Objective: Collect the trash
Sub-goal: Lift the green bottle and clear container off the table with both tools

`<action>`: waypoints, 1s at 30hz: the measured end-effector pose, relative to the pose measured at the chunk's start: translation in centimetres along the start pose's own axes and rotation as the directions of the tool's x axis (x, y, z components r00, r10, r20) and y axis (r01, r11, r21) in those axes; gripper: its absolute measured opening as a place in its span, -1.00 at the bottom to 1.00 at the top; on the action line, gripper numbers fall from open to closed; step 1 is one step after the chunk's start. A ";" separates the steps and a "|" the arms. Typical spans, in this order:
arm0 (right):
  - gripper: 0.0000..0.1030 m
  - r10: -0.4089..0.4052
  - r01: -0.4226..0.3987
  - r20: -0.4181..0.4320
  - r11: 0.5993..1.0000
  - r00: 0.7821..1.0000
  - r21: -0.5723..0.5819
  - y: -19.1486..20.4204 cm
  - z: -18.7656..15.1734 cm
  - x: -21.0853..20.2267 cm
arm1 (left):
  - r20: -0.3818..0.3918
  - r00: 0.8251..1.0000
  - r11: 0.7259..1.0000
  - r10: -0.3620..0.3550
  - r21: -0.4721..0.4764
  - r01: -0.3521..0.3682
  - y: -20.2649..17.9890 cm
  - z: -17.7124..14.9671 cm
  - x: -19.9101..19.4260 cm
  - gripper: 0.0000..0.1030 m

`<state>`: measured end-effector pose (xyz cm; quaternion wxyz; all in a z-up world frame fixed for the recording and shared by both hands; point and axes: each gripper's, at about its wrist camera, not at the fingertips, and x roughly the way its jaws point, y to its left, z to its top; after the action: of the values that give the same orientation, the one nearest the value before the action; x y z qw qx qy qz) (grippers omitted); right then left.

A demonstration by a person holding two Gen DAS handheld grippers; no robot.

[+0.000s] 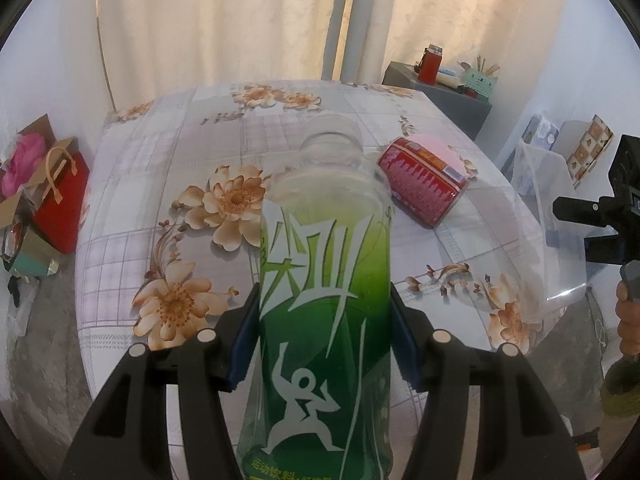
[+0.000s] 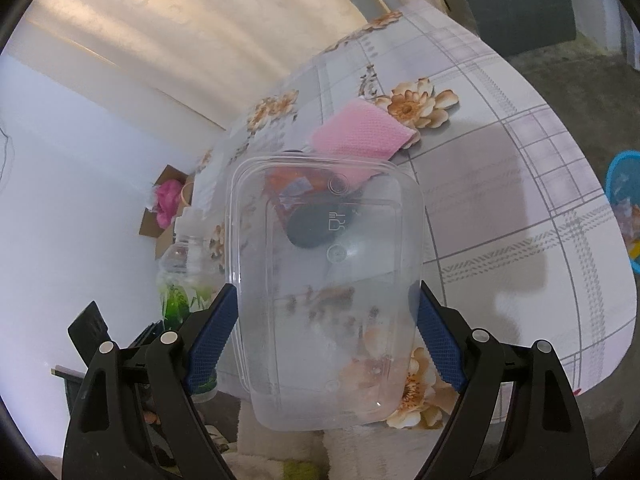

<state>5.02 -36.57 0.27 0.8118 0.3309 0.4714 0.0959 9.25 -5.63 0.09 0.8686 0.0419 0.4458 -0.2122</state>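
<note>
My left gripper is shut on a green-labelled plastic bottle, capless, held above the table; the bottle also shows in the right wrist view. My right gripper is shut on a clear plastic food container, held above the table's near edge; it also shows at the right of the left wrist view. A red can lies on its side on the floral tablecloth, seen through the container in the right wrist view. A pink cloth lies behind the can.
Paper bags and a red bag stand on the floor left of the table. A grey side table with a red jar stands at the back right. A blue basket sits on the floor at the right. Curtains hang behind.
</note>
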 end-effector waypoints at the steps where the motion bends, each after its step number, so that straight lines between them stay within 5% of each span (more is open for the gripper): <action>1: 0.57 0.001 -0.001 0.000 1.000 1.000 -0.001 0.0 0.0 0.0 | 0.000 1.000 1.000 0.000 0.001 0.000 0.0 0.0 0.0 0.09; 30: 0.57 0.029 -0.029 -0.022 0.999 0.999 0.017 -0.5 -1.0 0.2 | 0.011 1.000 0.999 0.019 0.043 -0.020 -1.3 0.0 -0.2 0.09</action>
<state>4.25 -36.39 -0.55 0.8023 0.3434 0.4763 0.1073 8.64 -6.80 0.40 0.8720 0.0639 0.4359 -0.2135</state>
